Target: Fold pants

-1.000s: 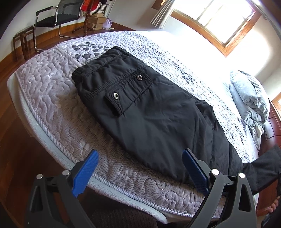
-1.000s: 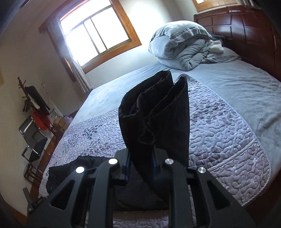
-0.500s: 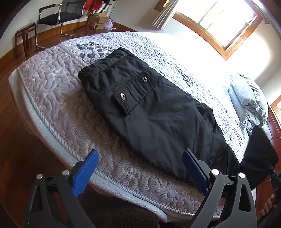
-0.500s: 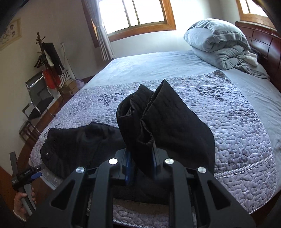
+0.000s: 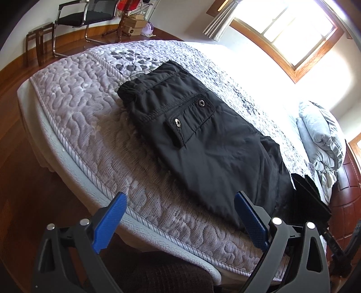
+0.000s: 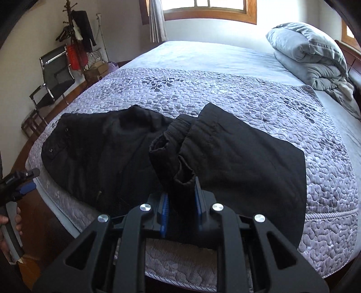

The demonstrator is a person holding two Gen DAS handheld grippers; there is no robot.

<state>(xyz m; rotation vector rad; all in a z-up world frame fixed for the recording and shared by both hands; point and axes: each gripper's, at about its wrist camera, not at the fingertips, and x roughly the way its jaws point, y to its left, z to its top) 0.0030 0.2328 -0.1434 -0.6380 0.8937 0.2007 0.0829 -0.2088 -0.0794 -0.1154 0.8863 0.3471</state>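
Black pants point(image 5: 203, 139) lie lengthwise on the quilted bed point(image 5: 85, 117), waistband and snap pocket at the far left. My left gripper point(image 5: 180, 216) is open and empty, hovering over the bed's near edge just short of the pants. My right gripper point(image 6: 180, 193) is shut on the bunched leg cuffs point(image 6: 178, 153) and holds them lifted above the bed, over the pants' middle point(image 6: 101, 153). The held leg end also shows at the right of the left wrist view point(image 5: 309, 202). The left gripper shows at the left edge of the right wrist view point(image 6: 20, 180).
A rolled grey duvet point(image 6: 311, 56) lies at the head of the bed. A wooden headboard point(image 5: 347, 193) stands beside it. A black chair point(image 5: 90, 15), a stool point(image 5: 38, 38) and a coat rack point(image 6: 76, 38) stand on the wooden floor beyond the bed's foot.
My right gripper has swung the held pant legs up and over toward the waistband side. The left gripper has drifted slightly, staying open.
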